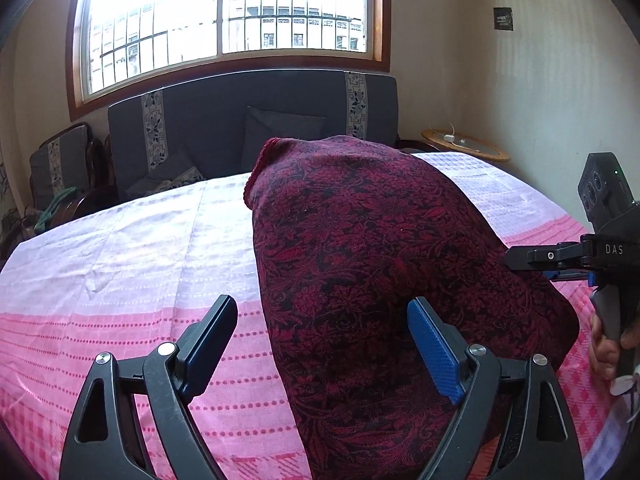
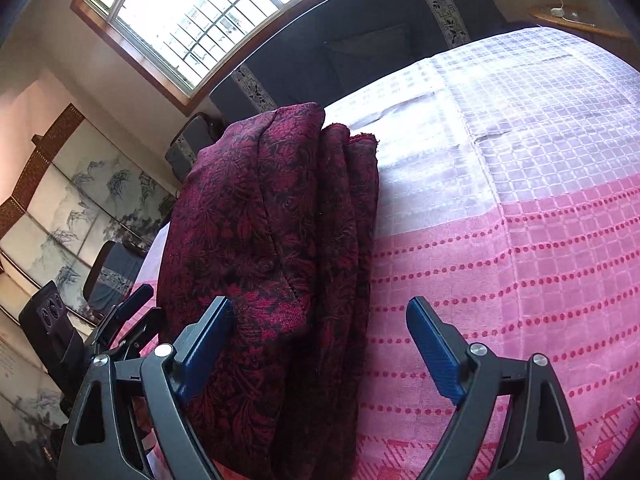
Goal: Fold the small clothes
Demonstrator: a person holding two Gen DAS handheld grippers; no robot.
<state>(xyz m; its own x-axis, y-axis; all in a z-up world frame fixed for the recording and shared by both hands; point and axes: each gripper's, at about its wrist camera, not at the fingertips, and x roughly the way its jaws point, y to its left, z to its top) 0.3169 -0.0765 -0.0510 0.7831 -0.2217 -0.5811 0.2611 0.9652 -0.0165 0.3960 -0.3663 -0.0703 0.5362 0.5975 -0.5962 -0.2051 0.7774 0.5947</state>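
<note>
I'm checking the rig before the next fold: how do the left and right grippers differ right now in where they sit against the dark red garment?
The left gripper has the red garment covering its right finger's side, its left finger over bare pink cloth. The right gripper is mirrored: the garment lies at its left finger, bare cloth under its right. The right gripper views the stacked folded edges; the left sees a smooth top face. Both are open, gripping nothing.

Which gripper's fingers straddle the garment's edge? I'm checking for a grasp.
Both straddle an edge of the red garment: left gripper and right gripper, fingers open, neither clamped.
</note>
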